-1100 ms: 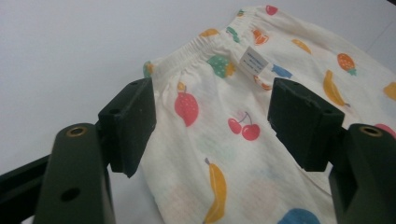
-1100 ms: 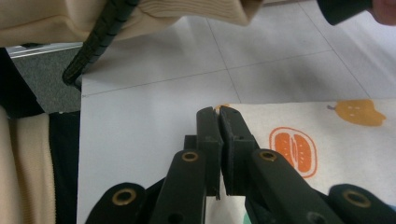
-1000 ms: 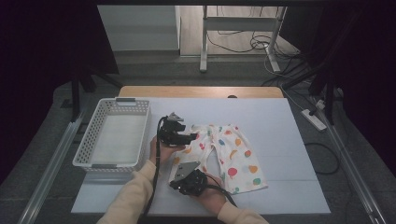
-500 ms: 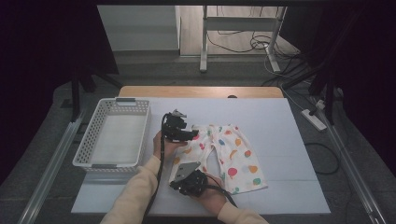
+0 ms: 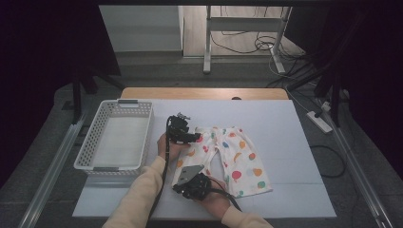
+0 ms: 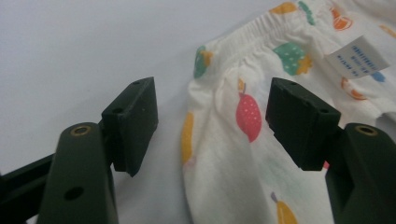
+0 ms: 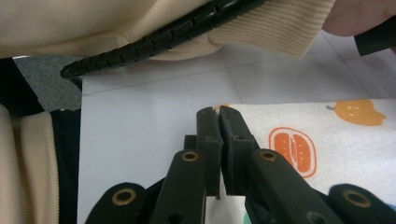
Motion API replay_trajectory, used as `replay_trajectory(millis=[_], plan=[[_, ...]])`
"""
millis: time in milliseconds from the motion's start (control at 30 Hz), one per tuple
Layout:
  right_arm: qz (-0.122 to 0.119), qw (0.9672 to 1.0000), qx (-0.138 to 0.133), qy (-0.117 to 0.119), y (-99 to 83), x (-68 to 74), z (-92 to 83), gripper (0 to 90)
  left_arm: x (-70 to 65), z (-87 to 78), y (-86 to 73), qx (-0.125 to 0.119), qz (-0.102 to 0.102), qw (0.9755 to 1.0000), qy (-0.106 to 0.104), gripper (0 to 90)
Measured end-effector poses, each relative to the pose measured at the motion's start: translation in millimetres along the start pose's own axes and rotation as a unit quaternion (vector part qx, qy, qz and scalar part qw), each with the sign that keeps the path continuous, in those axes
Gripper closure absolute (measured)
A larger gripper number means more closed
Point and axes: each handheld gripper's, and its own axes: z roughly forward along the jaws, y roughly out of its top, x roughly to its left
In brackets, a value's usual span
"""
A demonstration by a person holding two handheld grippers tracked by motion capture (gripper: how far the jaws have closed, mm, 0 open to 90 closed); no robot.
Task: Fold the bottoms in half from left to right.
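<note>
From the high view you look forward and down across the whole white-covered table [image 5: 294, 142]. Your left claw's [image 6: 212, 126] camera sits close over the elastic waistband corner of the cream fruit-print cotton trousers [image 6: 243, 154], looking along its jaws. Your right claw's [image 7: 219, 135] camera lies low at a trouser-leg hem, facing your cream sleeve [image 7: 261, 28]. All three views share the trousers.

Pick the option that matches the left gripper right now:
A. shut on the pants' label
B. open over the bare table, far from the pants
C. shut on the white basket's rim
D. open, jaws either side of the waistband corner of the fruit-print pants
D: in the left gripper view the left gripper has its jaws apart, straddling the waistband corner of the pants, pads not pressing the cloth.
</note>
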Motion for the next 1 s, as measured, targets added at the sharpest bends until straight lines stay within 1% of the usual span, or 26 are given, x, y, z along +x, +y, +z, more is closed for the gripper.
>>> replay_trajectory(millis=[100,300,400,533,600,667,733,767,800,833,900,1000], plan=[[0.001,1.0,0.0,-0.001,-0.3,0.5,-0.7,86.5,2.0,2.3,-0.7,0.001,-0.003,1.0,-0.002,34.1],[0.003,1.0,0.0,-0.002,-1.7,0.1,-1.9,86.5,3.0,6.8,-1.1,0.014,0.004,0.9999,-0.004,36.6],[0.002,1.0,0.001,-0.003,-2.1,0.4,-1.9,86.5,4.3,6.7,-1.1,0.013,0.008,0.9999,-0.005,38.5],[0.002,1.0,0.001,-0.003,-2.4,0.6,-2.0,86.5,5.4,6.1,-1.6,0.012,0.008,0.9998,-0.01,41.8],[0.003,1.0,0.0,-0.002,-2.5,0.4,-1.9,86.5,4.9,6.1,-1.6,0.014,0.012,0.9997,-0.019,46.0],[0.003,1.0,0.0,-0.002,-2.5,0.3,-1.8,86.5,3.4,6.8,-1.1,0.017,0.021,0.9993,-0.026,50.5],[0.003,1.0,0.001,-0.002,-2.5,0.4,-1.8,86.5,2.1,7.4,-0.9,0.02,0.028,0.999,-0.03,57.9],[0.002,1.0,0.002,-0.003,-2.5,0.4,-2.1,86.5,1.9,7.4,-0.9,0.022,0.029,0.9988,-0.032,63.7],[0.002,1.0,0.002,-0.003,-2.6,0.4,-2.4,86.5,1.9,7.7,-1.1,0.022,0.03,0.9986,-0.037,67.5],[0.002,1.0,0.003,-0.003,-2.5,0.3,-2.8,86.5,2.1,8.0,-1.5,0.022,0.029,0.9985,-0.04,71.4],[0.003,1.0,0.002,-0.002,-2.8,0.2,-2.9,86.5,3.4,8.7,-2.6,0.02,0.019,0.9982,-0.053,78.9],[0.003,1.0,0.003,-0.002,-2.9,-0.1,-3.4,86.5,4.9,8.8,-3.5,0.02,0.011,0.9977,-0.063,84.3]])
